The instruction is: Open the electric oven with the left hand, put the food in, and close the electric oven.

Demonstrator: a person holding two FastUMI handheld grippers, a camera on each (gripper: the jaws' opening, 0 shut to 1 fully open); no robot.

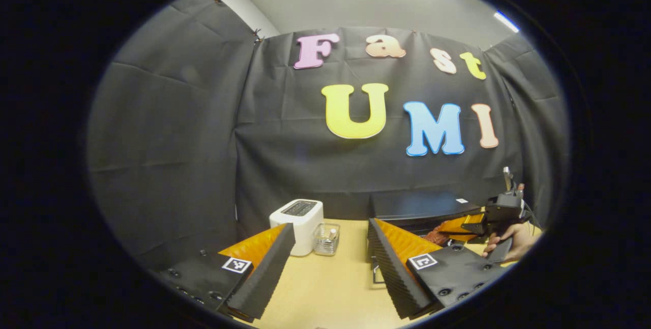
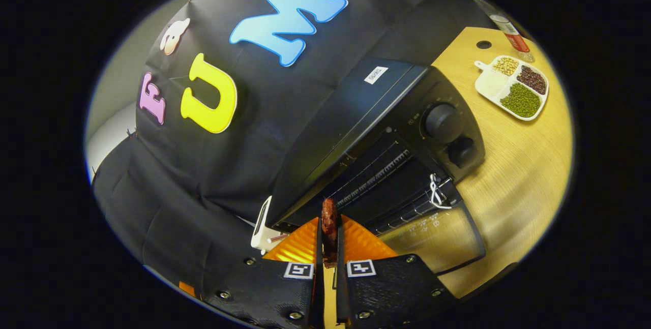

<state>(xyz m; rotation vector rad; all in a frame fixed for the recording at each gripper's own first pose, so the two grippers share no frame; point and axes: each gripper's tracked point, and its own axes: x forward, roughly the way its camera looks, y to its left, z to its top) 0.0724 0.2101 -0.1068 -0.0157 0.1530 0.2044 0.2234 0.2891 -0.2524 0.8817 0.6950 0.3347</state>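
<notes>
Your right gripper (image 2: 329, 247) had its fingers clamped on the food (image 2: 329, 219), a thin dark reddish strip standing up between them, right at the mouth of the oven (image 2: 356, 110). The oven stood against the back of the surface (image 2: 513, 176), its glass door (image 2: 437, 235) dropped flat toward you and the wire rack (image 2: 391, 181) bare inside, so the opening ahead of the food was free. Two knobs (image 2: 441, 121) sat on the panel beside the opening. Beyond that side lay open surface, then a divided tray (image 2: 513, 85) holding green, dark and pale beans in separate sections.

Your left gripper (image 1: 330, 263) had its fingers wide apart, holding nothing, over bare surface. Ahead of it stood a white toaster (image 1: 300, 222) with a small clear container (image 1: 326, 239) just beside it.
</notes>
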